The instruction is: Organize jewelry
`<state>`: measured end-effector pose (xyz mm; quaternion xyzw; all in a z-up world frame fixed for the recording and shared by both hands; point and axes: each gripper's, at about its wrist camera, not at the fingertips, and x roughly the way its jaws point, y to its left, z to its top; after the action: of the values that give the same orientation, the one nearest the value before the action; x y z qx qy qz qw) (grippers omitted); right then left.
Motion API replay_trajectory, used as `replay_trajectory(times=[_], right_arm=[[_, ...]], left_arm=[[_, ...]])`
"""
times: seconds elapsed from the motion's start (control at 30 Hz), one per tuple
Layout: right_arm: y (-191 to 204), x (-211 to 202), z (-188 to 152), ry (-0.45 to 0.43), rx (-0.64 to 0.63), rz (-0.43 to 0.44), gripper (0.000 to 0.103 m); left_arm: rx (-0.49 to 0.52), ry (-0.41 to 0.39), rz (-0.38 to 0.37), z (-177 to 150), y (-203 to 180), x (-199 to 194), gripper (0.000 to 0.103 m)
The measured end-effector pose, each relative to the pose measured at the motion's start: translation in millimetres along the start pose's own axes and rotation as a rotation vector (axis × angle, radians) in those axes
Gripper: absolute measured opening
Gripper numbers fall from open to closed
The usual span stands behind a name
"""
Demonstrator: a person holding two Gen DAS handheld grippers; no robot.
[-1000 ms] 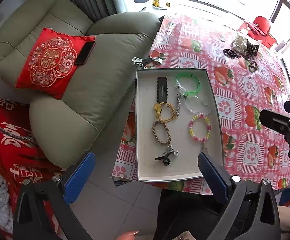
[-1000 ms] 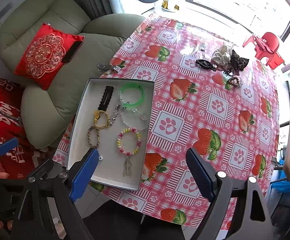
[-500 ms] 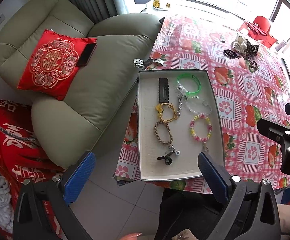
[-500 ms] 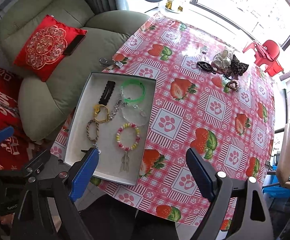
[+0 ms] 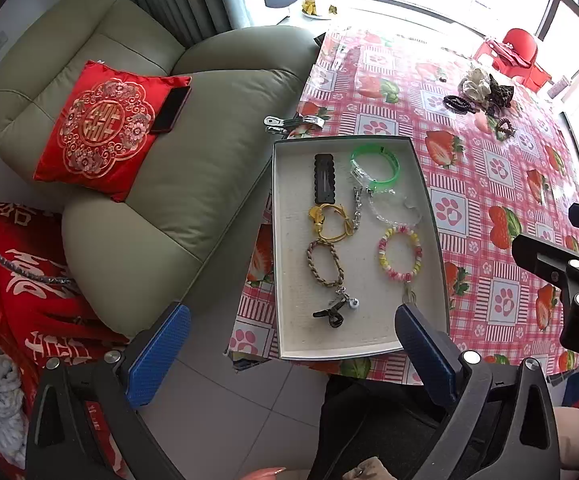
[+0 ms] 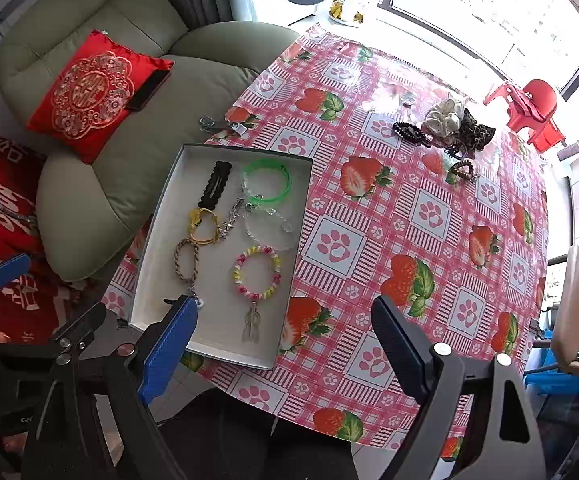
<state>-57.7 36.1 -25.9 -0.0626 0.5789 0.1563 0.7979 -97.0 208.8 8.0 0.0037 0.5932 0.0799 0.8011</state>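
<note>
My left wrist view looks down from the near table edge, right likewise from further right; both share the tray (image 5: pixel 285 240) (image 6: pixel 157 240) and sofa (image 5: pixel 193 184) (image 6: pixel 101 184).

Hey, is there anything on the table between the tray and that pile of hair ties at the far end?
Nothing visible. Between the tray and the pile of hair ties lies only bare strawberry tablecloth. The right gripper hangs open above the table's near edge, holding nothing.

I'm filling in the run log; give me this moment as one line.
left gripper: open, empty | right gripper: open, empty | tray: bracelets, hair clip inside | scrunchies: far table side, untouched
</note>
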Motion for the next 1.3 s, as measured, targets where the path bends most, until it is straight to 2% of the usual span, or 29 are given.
replay_trajectory(times=[1.3], right_arm=[[4.7,-0.5,-2.9,0.003,0.005,0.003,0.09]], left_arm=[[0.002,0.003,0.004,-0.8,0.2,1.3,0.103]])
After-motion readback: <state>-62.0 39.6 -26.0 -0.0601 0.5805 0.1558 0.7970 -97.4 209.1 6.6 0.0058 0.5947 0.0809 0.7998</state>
